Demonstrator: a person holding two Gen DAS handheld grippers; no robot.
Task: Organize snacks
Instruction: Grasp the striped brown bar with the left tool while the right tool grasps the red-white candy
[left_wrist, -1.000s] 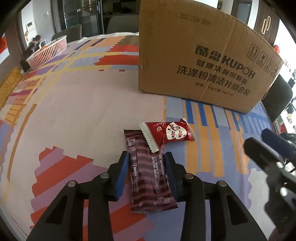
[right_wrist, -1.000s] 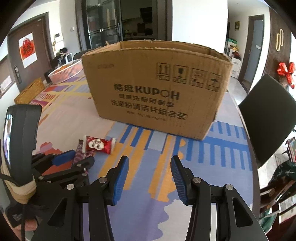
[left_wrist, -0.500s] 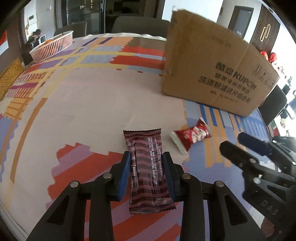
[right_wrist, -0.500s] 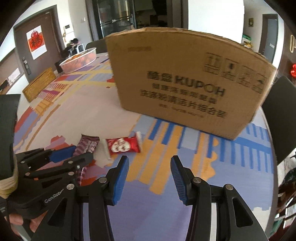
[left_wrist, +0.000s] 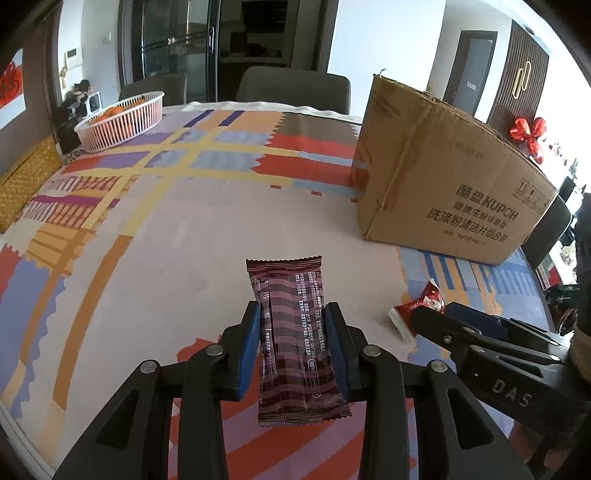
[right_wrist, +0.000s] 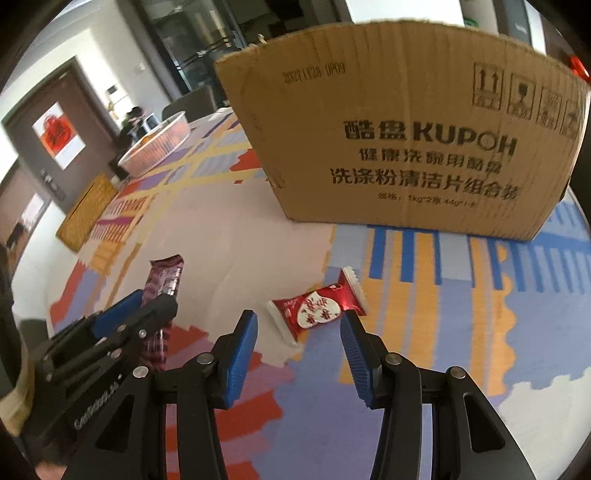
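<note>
I've got the left gripper (left_wrist: 293, 345) closed on the maroon bar (left_wrist: 295, 332), pads pinching its long edges abt mid-length; wrapper's far end sticks out toward 12 o'clock, near end hangs free behind the pads. Looks lifted off the tablecloth (left_wrist: 166, 236) but can't tell for sure. Right gripper (right_wrist: 299, 345) is wide open w/ nothing in it, low over the cloth, the red candy (right_wrist: 317, 308) lying flat just past its tips at 12 o'clock, well short of the cardboard box (right_wrist: 406, 129) further out at 12–1.

Risks as I judge them:
- Bar is held by crinkly film edges only; a quick swing toward the box and it could slide or twist out.
- Candy sits angled across the right jaws' line. Closing as-is may catch only a crimped end, so it pivots or skids away.
- Both tools are close together; left one shows at 9 o'clock in right view. Crossing paths to the box could knock them.
- Box walls are tall, so a low approach clips the rim.
</note>
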